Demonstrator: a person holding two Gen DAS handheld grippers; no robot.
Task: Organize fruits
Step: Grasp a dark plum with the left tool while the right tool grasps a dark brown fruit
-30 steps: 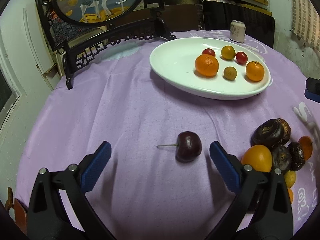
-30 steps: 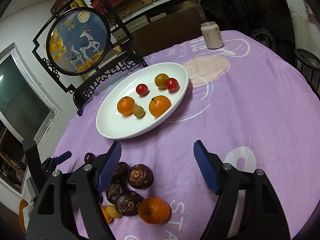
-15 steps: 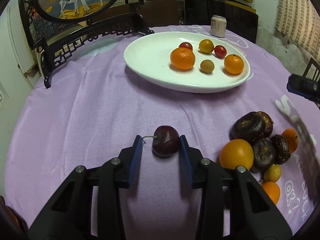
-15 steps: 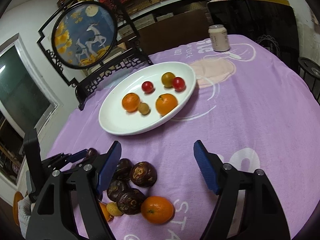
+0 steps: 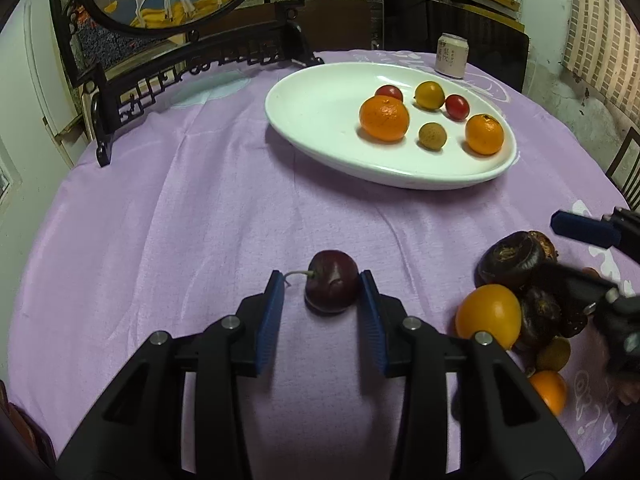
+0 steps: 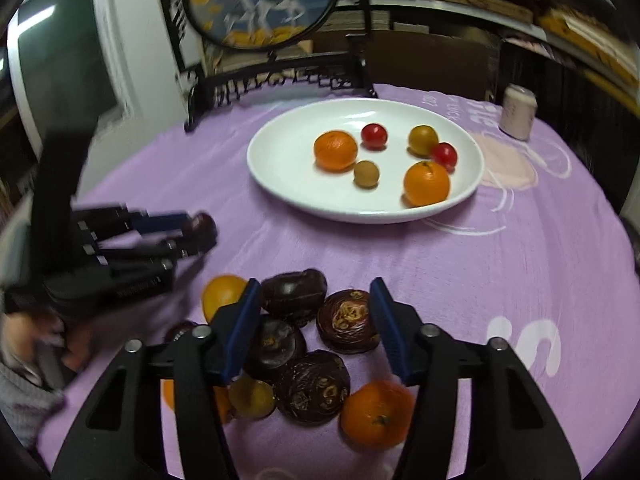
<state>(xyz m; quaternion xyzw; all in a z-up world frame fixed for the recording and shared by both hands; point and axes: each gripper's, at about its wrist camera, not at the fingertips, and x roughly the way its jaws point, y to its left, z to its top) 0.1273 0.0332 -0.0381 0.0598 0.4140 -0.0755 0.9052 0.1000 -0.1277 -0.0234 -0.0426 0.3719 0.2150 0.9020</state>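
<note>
Dark red stemmed cherry [image 5: 331,287]: left gripper [image 5: 323,298] is pinching it for the white oval plate [image 5: 320,120]; right gripper [image 6: 316,320] is closing, jaws empty, over dark wrinkled fruits [image 6: 312,360] nearer than that plate.

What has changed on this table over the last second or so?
The left gripper shut from wide open around the dark cherry, which has not left the cloth. The right gripper swung over the pile of dark fruits and its jaws are closing, gripping nothing yet. The white plate and its six fruits stayed put.

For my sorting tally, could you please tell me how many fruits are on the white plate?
6, none apparently hidden: two oranges, two red cherry tomatoes, a yellow one and a small tan fruit.
</note>
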